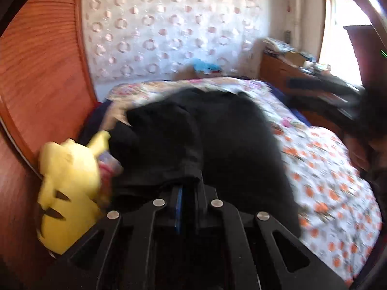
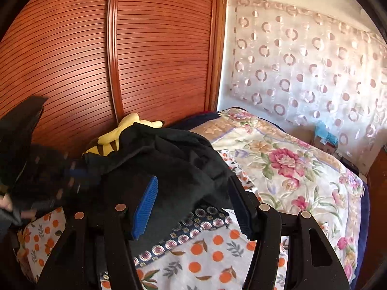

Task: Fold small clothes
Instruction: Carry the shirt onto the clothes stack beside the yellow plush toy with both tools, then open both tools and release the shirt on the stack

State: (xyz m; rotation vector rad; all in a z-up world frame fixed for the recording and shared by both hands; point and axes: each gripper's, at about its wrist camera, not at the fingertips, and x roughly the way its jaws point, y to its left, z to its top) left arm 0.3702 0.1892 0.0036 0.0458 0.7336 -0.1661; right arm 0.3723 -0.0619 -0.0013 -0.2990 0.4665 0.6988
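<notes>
**Holding a black garment over the bed**

Lying across the bed, your black garment (image 1: 217,145) is bunched in loose folds on the orange-print sheet (image 1: 326,188), its far edge reaching the floral blanket (image 2: 290,164) toward the head of the bed. One rumpled corner drapes over the yellow plush toy (image 2: 125,133), which sits against the slatted wooden wardrobe door (image 2: 157,60).

Your left hand-held gripper (image 1: 187,181) has its fingers drawn close together with a fold of the black garment pinched between them; the cloth rises straight out of the tips. The left wrist view is blurred, so the exact edge you hold is hard to make out.

Your right hand-held gripper (image 2: 191,207) stands wide apart, with nothing between its fingers. Its blue-padded left finger (image 2: 145,210) rests against the near side of the garment, and the other finger lies on the cloth's right edge, where it meets the sheet. A dark patterned band of fabric (image 2: 193,227) shows between the two fingers, just below the garment.

Beyond the bed hangs a sheer curtain with pink rings (image 2: 302,72). In the left wrist view a wooden cabinet (image 1: 285,72) stands beside the bed near a bright window (image 1: 343,36).
</notes>
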